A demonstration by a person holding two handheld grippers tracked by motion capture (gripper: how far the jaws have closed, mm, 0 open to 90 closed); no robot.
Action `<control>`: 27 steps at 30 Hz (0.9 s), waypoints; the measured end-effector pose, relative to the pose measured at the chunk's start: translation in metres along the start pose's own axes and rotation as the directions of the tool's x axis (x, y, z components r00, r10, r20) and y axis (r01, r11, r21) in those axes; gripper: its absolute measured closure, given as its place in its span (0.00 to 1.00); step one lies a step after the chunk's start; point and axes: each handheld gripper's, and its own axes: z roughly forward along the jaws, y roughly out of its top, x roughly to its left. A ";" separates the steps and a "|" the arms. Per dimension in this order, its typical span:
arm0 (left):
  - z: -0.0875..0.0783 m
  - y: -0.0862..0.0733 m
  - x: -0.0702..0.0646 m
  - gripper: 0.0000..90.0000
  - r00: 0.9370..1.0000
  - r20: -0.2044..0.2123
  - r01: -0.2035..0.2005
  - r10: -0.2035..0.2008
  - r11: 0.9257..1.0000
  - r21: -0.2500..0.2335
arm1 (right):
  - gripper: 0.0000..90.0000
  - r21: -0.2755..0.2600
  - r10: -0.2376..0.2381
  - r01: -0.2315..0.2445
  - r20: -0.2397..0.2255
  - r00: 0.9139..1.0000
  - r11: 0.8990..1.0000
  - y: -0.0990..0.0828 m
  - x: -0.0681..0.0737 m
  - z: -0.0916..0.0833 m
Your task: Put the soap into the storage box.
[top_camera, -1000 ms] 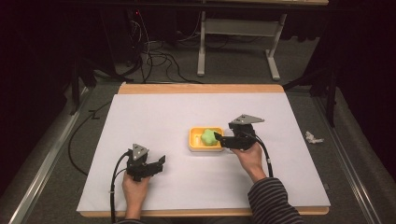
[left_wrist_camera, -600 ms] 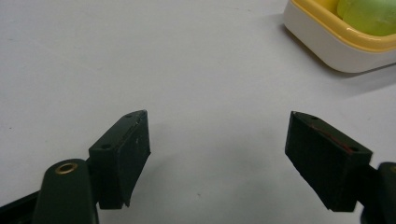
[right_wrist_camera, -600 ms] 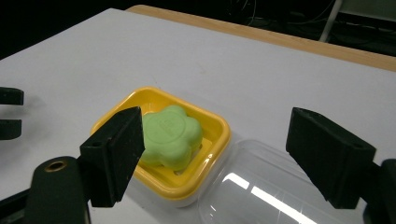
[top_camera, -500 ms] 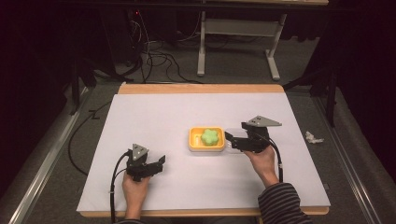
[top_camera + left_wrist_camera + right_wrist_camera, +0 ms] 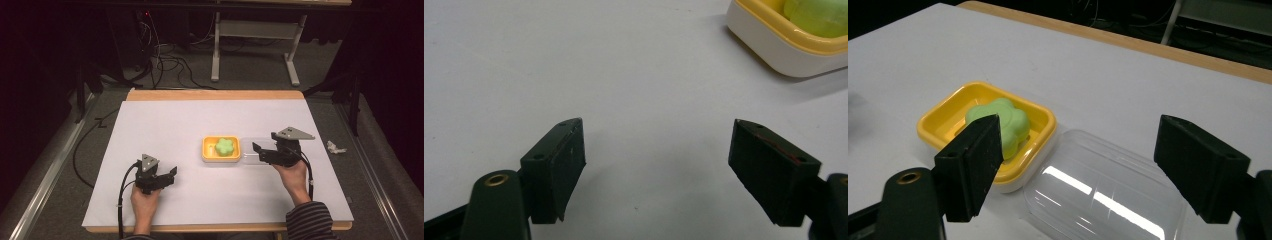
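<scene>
**A:** Nearest the person, the left gripper rests on the white table cover, jaws spread wide with only bare paper between them. It has nothing to do here.

**B:** And the right gripper?

**A:** Released. Its jaws have just been opening, and in the right gripper view they stand well apart with the clear lid lying below and between them, untouched by either pad. The lid sits on the table cover, hollow side down by the look of it, touching the right-hand edge of the yellow soap dish.

**B:** So the lid is off and set down?

**A:** That seems the step: letting go and drawing clear. To do it well, the hand should draw back along the line of the jaws (a sideways sweep could catch the lid's rim and shove it into the dish). Clear plastic that light would slide easily on paper.

**B:** And the soap?

**A:** The green flower-shaped soap lies in the middle of the dish, uncovered. Beyond it the cover is bare up to the wooden table edge, with cables on the floor behind.
</scene>
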 end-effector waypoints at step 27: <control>-0.001 0.001 0.001 0.23 1.000 -0.001 0.015 -0.015 1.000 -0.019 | 0.22 -0.043 0.046 -0.045 0.036 0.998 0.998 -0.017 -0.021 -0.041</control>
